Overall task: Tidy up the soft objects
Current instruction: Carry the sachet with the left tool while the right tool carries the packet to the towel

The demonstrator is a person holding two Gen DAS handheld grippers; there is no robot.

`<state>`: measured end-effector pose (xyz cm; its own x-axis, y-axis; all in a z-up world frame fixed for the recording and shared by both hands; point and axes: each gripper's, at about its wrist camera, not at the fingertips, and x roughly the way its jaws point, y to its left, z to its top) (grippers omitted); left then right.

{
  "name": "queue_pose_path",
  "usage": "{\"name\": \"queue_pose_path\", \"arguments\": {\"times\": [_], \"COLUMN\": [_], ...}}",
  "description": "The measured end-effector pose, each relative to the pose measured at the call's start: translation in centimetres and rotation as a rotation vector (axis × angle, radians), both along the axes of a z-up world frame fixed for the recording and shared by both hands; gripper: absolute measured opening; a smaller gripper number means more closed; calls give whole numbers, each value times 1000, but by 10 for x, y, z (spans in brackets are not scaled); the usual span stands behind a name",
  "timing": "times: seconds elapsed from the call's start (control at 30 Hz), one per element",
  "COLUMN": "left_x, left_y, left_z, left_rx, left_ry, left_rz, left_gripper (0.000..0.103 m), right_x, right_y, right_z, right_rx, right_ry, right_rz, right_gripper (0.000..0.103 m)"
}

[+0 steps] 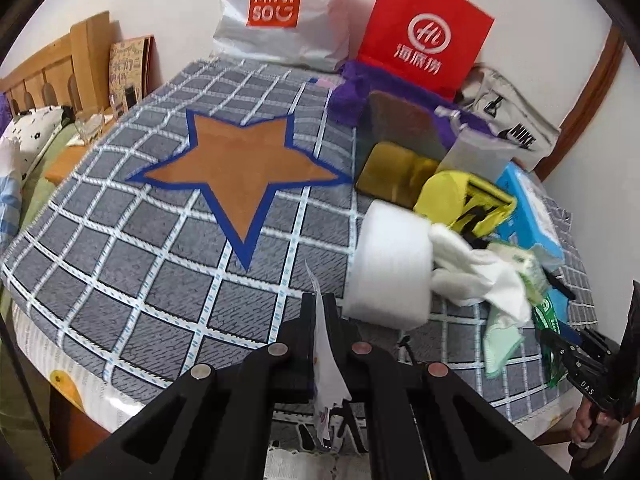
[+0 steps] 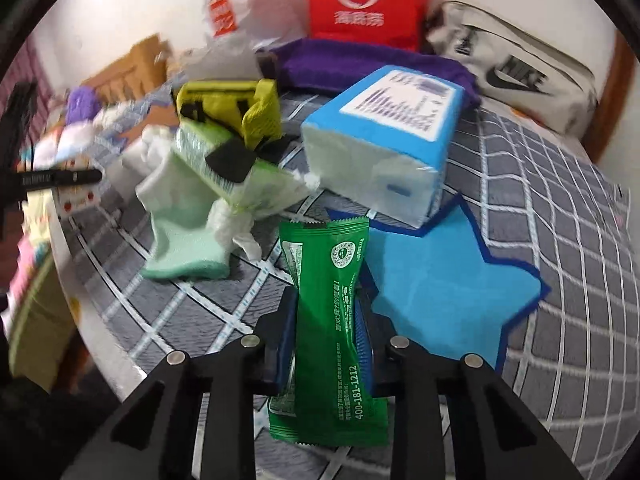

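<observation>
- The right gripper [image 2: 326,312] has its jaws closed on the green packet [image 2: 326,320], which stands upright between them, just in front of the blue tissue pack [image 2: 380,148].
- The packet looks light, soft and slippery; I think a hold at its middle is best, because the foil can slide.
- The left gripper [image 1: 320,320] is closed on a thin white sheet [image 1: 326,344], left of the blue tissue pack [image 1: 528,216].
- The sheet looks very thin and probably tears easily.

Two star patches [image 1: 240,168] [image 2: 436,280], two shopping bags [image 1: 280,12] [image 1: 424,28], one tissue pack [image 2: 384,136], one green sachet [image 2: 332,320].
</observation>
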<state>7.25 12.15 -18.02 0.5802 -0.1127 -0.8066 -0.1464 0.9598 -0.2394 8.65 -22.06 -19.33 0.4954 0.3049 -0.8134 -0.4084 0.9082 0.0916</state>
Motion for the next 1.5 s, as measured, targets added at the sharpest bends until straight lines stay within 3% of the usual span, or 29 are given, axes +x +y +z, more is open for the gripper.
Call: {"name": "queue_pose_path", "arguments": {"times": [0.33, 0.47, 0.8, 1.17, 1.5], "left_x": [-3, 13, 69, 143, 213], "left_y": [-8, -19, -37, -48, -53], "left_z": [54, 76, 119, 128, 113], "left_rx": [7, 82, 140, 149, 133], "left_ry": [-133, -158, -235, -229, -179], "left_rz": [-37, -35, -52, -61, -80], "left_gripper": [4, 4, 4, 4, 4], "right_x": [-1, 11, 70, 145, 214], "right_y": [-18, -20, -22, -10, -1], "right_z": [40, 61, 103, 123, 110], "right_rx": [99, 102, 139, 148, 129], "right_ry": [-22, -57, -105, -127, -108], "right_rz": [-129, -165, -219, -227, -209], "right_gripper": [27, 27, 27, 27, 27]}}
